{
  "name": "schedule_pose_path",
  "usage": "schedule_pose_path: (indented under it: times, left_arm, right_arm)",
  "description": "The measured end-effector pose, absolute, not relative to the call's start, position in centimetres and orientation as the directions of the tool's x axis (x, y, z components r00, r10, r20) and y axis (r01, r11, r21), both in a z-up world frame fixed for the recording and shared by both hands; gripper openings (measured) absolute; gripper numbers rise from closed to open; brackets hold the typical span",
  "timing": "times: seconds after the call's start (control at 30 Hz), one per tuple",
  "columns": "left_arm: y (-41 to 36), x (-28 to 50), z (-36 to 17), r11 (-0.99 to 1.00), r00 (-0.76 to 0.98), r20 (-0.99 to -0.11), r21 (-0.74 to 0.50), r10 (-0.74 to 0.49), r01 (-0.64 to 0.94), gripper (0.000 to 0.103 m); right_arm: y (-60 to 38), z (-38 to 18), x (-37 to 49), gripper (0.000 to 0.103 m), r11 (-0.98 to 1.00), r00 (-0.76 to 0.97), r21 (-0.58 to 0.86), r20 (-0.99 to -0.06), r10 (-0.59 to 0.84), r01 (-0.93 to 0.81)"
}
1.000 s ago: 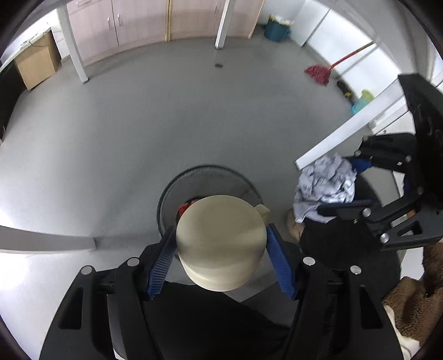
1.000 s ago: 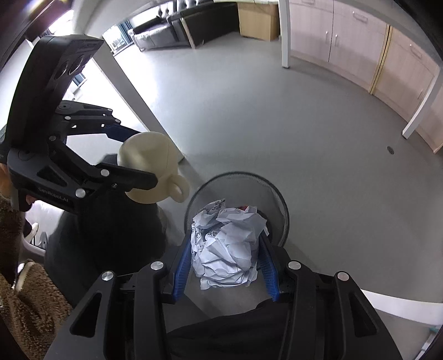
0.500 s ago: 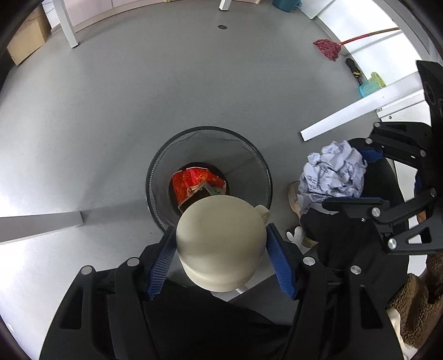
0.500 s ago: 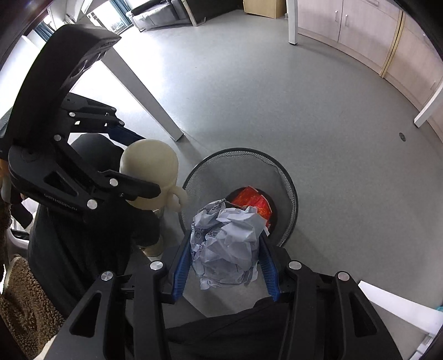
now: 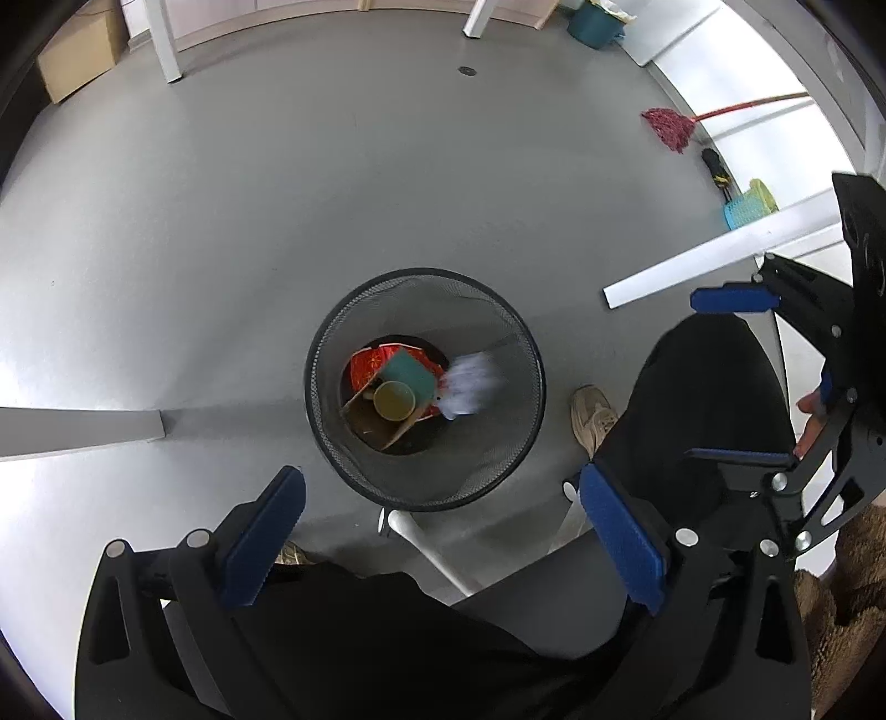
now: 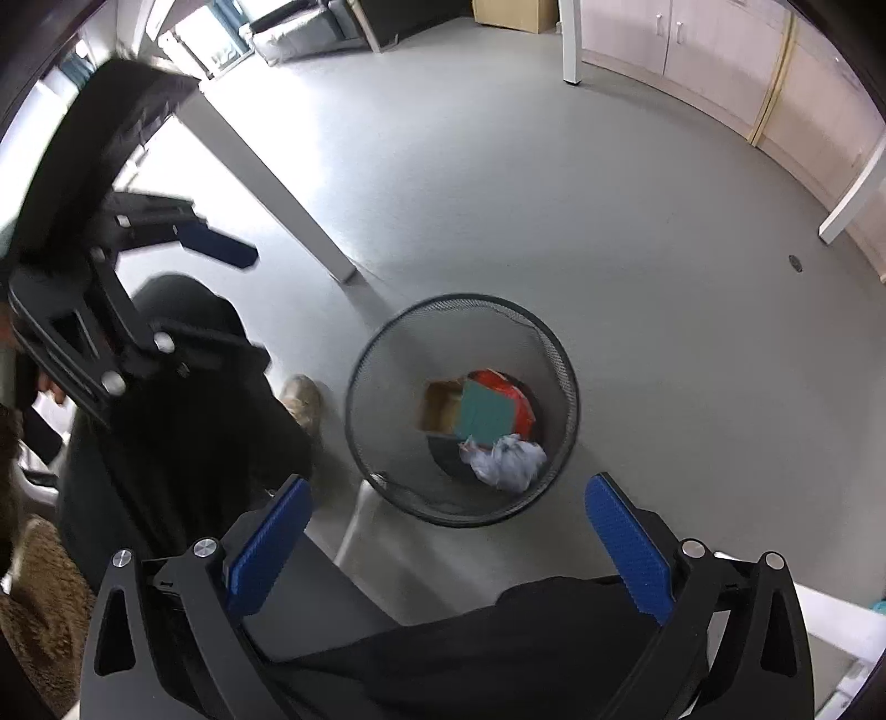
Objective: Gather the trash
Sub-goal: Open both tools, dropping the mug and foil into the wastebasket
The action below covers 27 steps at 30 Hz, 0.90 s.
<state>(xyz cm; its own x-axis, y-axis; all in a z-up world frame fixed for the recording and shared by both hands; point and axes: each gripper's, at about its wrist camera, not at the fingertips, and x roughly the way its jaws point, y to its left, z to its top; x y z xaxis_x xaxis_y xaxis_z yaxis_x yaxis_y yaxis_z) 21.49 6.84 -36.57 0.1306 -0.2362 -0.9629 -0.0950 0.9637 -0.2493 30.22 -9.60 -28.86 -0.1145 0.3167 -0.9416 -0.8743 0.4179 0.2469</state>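
A black mesh trash bin (image 5: 501, 448) stands on the grey floor, seen from above in both views (image 6: 554, 471). Inside lie the cream cup (image 5: 394, 400), the crumpled white paper (image 5: 470, 385) (image 6: 505, 461), a red wrapper (image 5: 368, 365), a teal piece (image 6: 484, 412) and a cardboard box (image 6: 440, 407). My left gripper (image 5: 443, 518) is open and empty above the bin's near rim. My right gripper (image 6: 451, 523) is open and empty, also above the bin. The right gripper shows at the right of the left wrist view (image 5: 736, 376).
White table legs (image 5: 714, 255) (image 6: 266, 183) stand near the bin. The person's shoe (image 5: 592, 415) and dark trousers are beside it. A red mop (image 5: 673, 127), a teal basket (image 5: 747, 205), a bucket (image 5: 595, 22), a cardboard box (image 5: 77, 55) and cabinets line the room's edges.
Both grippers opened. The cream cup dropped from the left gripper and the crumpled paper from the right gripper into the bin. Both views now look more steeply down into it.
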Motion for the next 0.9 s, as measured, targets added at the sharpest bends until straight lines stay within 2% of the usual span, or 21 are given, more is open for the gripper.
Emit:
schedule_pose_path:
  times: [0.37,0.9]
  left_arm:
    - [6.8,20.2,-34.0,0.949,0.217,-0.932,-0.31,-0.291,-0.061,0.099]
    - [4.5,17.6,-25.8,0.951,0.399,-0.865,-0.301,-0.304,0.073,0.099]
  right_arm:
    - [-9.5,-27.5,28.2,0.1,0.377,-0.086,0.225,-0.932,0.352,-0.898]
    - [-11.4,-19.3,25.3,0.1,0.334,0.021,0.14,-0.899,0.437,-0.932]
